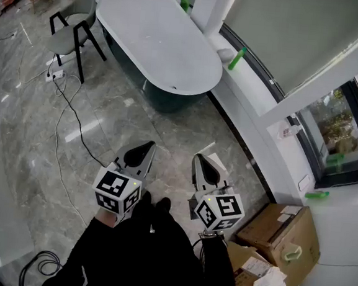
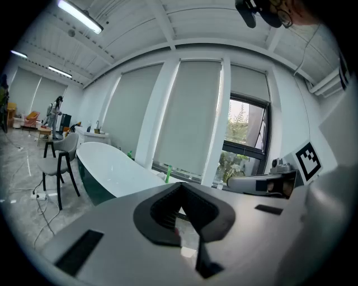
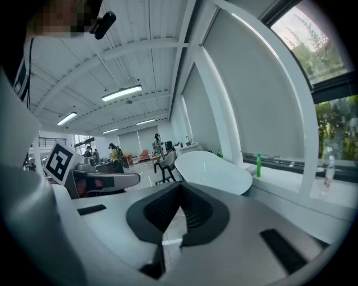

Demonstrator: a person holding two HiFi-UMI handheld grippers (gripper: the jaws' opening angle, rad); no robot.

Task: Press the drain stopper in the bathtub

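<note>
1. The person stands on the glossy grey marble floor (image 1: 18, 131), well apart from the white oval bathtub with a dark green outer shell (image 1: 151, 34). The bathtub lies at the top of the head view, beside the long white window ledge (image 1: 253, 83).
2. The drain stopper cannot be identified for certain. A tiny dark speck (image 1: 174, 88) on the white basin, close to the tub's near end, is too small to tell.
3. The left tongs (image 1: 149, 145) are held low in front of the person's dark-clad legs and point toward the bathtub. The left gripper view shows their black ribbed jaws clenched tip to tip with nothing between them (only floor shows behind the tips).
4. The right tongs (image 1: 200, 157) sit near the left ones. They are likewise pressed together and empty in the right gripper view.
5. A grey chair with black legs (image 1: 74, 18) stands just beside the tub's far-left side.
6. A green plastic bottle (image 1: 236, 58) lies tilted on the ledge.
7. A thin black cable (image 1: 70, 108) snakes across the floor.
8. Open brown cardboard boxes (image 1: 281, 226) sit near the right tongs.
</note>
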